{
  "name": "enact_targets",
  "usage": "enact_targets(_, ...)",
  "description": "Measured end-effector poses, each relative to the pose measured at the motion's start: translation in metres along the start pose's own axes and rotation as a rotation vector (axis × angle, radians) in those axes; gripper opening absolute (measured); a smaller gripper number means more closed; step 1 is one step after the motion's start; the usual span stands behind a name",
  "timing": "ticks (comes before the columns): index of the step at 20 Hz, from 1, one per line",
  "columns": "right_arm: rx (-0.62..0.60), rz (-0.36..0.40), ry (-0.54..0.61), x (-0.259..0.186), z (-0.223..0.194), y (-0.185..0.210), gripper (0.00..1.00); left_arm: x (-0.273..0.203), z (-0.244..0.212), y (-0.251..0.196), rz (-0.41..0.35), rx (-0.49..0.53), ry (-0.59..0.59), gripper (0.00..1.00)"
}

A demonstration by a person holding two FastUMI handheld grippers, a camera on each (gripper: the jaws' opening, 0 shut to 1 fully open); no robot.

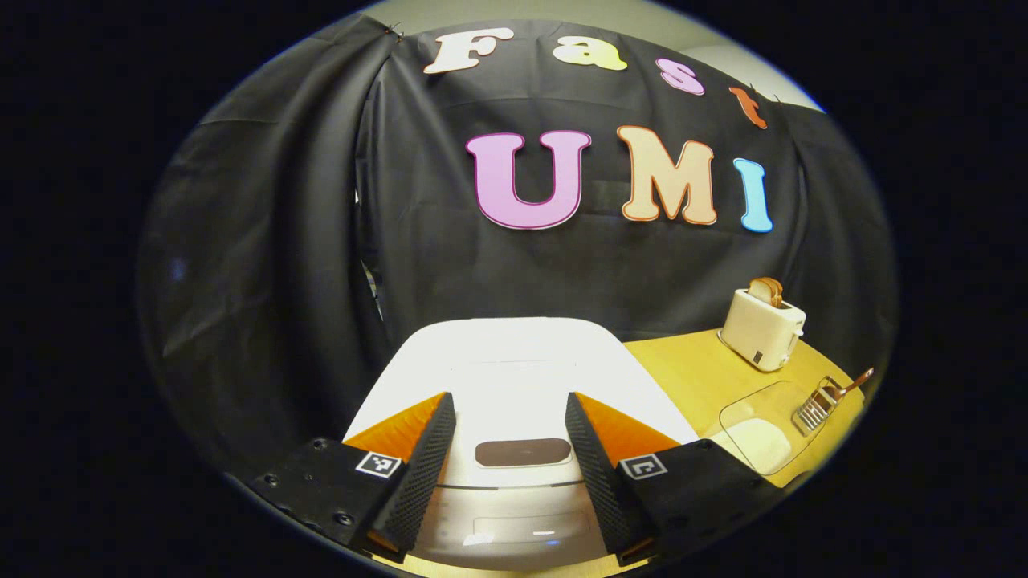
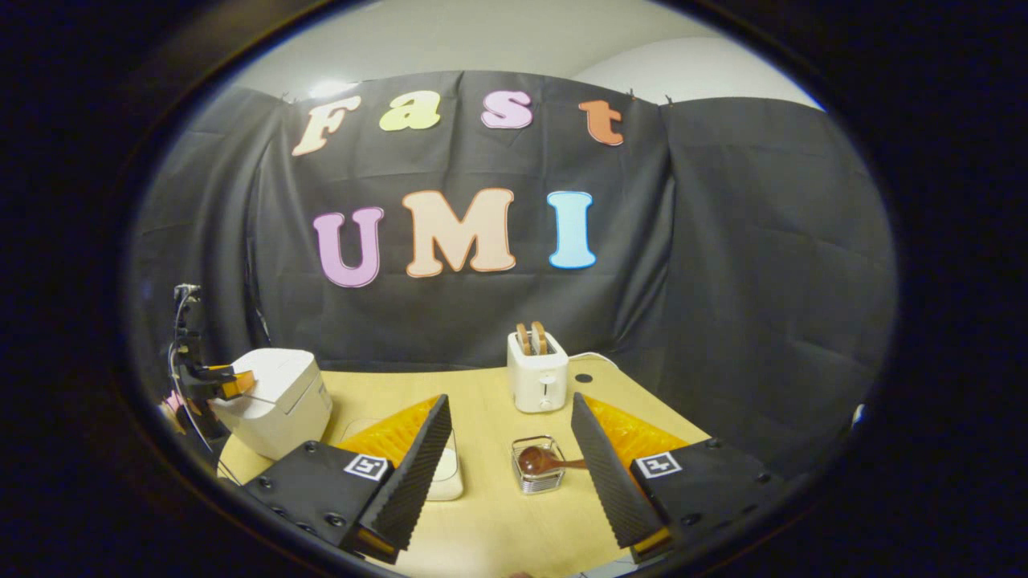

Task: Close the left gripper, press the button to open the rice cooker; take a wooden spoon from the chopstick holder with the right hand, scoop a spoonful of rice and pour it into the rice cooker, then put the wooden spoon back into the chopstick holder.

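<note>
The white rice cooker (image 1: 514, 365) sits lid down right in front of my left gripper (image 1: 510, 474), which is open, its fingers on either side of the dark oval button (image 1: 522, 452). In the right gripper view the cooker (image 2: 277, 401) stands at the table's left with the left gripper (image 2: 231, 383) over it. My right gripper (image 2: 510, 474) is open and holds nothing; it hangs above the table short of the wire chopstick holder (image 2: 538, 470). The wooden spoon (image 2: 536, 459) rests in that holder. A clear container of rice (image 2: 446, 475) shows partly behind one finger.
A white toaster (image 2: 536, 373) with bread in it stands at the back of the wooden table (image 2: 482, 401). In the left gripper view the toaster (image 1: 761, 327), rice container (image 1: 759, 433) and holder (image 1: 813, 409) lie to the cooker's right. Black cloth walls the booth.
</note>
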State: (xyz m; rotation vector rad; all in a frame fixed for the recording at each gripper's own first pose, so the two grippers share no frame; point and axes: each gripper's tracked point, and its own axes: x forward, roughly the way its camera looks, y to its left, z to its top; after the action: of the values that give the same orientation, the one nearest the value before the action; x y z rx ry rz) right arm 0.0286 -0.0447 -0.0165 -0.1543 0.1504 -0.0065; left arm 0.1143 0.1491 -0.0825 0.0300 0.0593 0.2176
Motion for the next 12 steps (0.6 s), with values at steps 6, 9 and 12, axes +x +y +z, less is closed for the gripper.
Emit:
enact_targets(6, 0.006, -0.005, 0.005, -0.0033, -0.0042, 0.0037, 0.96, 0.0000, 0.0019, 0.0006, -0.007, -0.003, -0.057, 0.81)
enact_targets(9, 0.008, -0.009, -0.001, -0.0047, -0.0031, 0.0045, 0.96, 0.0014, 0.0050, -0.0001, -0.006, 0.007, -0.043, 0.80)
enact_targets(12, 0.012, -0.006, -0.011, -0.0047, 0.0005, 0.0060, 0.96, 0.0019, 0.0054, -0.0038, 0.001, 0.013, 0.009, 0.80)
